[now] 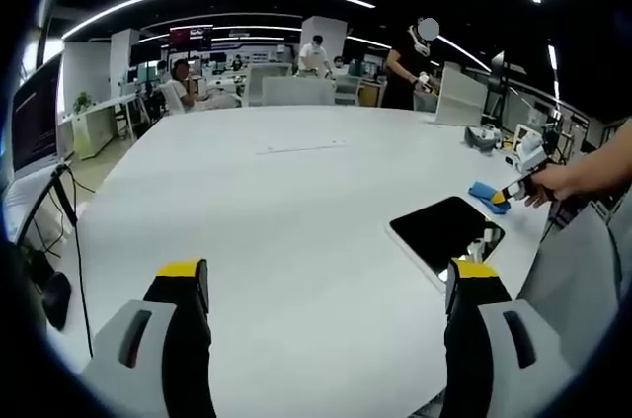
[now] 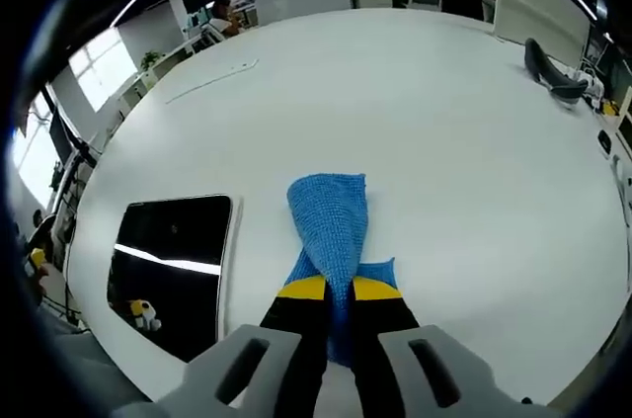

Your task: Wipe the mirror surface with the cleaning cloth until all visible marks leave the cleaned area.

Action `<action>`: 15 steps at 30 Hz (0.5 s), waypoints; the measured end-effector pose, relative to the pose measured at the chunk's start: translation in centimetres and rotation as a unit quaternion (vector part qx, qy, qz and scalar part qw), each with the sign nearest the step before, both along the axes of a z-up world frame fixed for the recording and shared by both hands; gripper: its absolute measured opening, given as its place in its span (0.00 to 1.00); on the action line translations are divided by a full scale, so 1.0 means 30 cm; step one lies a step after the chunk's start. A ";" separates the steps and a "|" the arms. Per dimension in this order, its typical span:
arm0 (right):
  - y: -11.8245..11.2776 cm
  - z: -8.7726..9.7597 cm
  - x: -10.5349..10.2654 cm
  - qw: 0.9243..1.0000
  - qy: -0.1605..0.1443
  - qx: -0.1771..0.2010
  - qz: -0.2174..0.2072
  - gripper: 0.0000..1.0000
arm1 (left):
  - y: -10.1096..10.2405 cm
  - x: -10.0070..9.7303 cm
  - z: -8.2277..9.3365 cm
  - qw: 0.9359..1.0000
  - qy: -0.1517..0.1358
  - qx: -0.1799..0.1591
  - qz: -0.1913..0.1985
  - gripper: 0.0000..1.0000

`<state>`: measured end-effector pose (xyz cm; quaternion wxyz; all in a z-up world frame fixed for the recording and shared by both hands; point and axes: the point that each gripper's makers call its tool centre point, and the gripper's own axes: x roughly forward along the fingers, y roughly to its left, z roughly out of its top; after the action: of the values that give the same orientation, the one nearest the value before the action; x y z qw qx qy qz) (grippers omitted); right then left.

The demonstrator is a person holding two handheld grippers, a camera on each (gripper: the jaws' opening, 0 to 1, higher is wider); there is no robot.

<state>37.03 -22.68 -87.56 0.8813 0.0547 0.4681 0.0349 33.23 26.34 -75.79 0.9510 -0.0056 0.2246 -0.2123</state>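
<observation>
Gripping the blue cleaning cloth (image 2: 333, 230) in my right gripper (image 2: 340, 289), jaws pinched tight on it, I have it on the white table (image 2: 434, 112) beside the mirror (image 2: 173, 265) (dark, unwiped). My left gripper (image 1: 331, 282) hovers wide and empty. Next: carry the cloth onto the glass.

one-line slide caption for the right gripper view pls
Right gripper shut on a blue knitted cleaning cloth on the white table, beside a rectangular white-framed mirror lying flat.
</observation>
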 end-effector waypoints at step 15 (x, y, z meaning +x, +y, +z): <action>0.030 0.118 0.050 1.000 0.003 0.026 -0.005 0.01 | 0.039 0.016 0.010 1.000 -0.010 -0.003 0.010 0.99</action>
<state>38.52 -21.79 -84.01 0.8784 0.0804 0.4692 0.0428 33.70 27.50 -75.50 0.9551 -0.0085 0.2148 -0.2036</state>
